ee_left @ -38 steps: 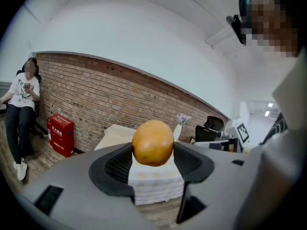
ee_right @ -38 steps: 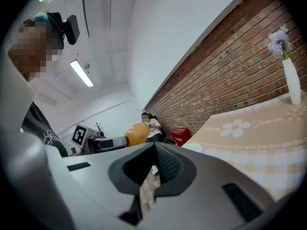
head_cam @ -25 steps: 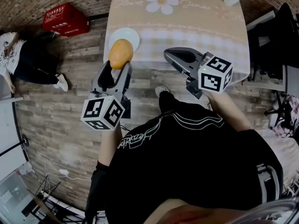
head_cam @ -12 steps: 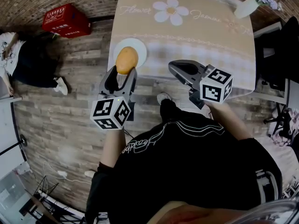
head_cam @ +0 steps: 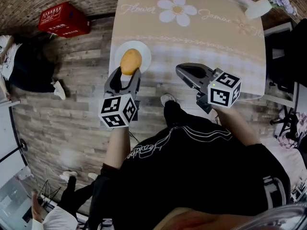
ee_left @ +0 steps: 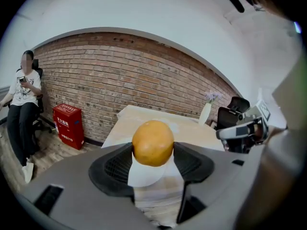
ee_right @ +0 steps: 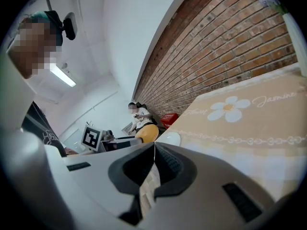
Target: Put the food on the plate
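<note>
1. The smooth, rounded orange-yellow food piece (head_cam: pixel 130 62) is egg-like in outline, with a matte skin and no visible marks. It is clamped at its two sides between the dark pads of the left gripper (head_cam: pixel 128 72), with most of its body standing clear above them. In the head view it overlaps the near half of the plate. The right gripper view shows it raised, off the plate's surface.

2. The white round plate (head_cam: pixel 144 52) is shallow, plain and bare. It lies flat on the tan cloth-covered table (head_cam: pixel 216 37), at the near left corner, close to both edges.
</note>
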`<state>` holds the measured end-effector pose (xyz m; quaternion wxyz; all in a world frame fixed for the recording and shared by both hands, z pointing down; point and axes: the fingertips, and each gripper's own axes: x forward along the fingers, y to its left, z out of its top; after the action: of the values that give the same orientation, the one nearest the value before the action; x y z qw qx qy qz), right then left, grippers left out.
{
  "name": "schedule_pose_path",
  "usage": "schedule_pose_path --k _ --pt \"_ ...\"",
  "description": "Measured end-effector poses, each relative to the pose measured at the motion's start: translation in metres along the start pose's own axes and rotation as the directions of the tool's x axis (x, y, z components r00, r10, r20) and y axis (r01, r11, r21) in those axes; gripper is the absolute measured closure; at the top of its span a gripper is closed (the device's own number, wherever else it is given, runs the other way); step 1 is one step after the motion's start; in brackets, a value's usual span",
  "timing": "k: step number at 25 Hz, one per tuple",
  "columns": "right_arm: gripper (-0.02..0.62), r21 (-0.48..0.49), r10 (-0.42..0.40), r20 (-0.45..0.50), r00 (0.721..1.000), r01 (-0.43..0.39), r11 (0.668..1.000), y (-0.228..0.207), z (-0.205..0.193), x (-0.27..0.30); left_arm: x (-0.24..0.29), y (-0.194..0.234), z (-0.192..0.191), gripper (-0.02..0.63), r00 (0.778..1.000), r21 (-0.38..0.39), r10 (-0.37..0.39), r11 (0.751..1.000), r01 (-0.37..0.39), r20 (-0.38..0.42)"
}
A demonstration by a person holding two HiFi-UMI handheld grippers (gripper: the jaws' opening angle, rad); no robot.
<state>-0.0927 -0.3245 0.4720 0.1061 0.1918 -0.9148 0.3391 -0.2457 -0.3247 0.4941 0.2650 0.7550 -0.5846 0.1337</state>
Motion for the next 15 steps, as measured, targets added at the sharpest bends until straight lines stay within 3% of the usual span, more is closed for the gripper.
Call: schedule_pose_path --k 15 --pt "0.598 0.046 -0.024 -0.029 0.999 0.025 0.999 -0.028 -0.015 0.007 0.043 0.032 -0.037 0.341 0.995 -0.011 0.062 0.998 -0.063 -0.082"
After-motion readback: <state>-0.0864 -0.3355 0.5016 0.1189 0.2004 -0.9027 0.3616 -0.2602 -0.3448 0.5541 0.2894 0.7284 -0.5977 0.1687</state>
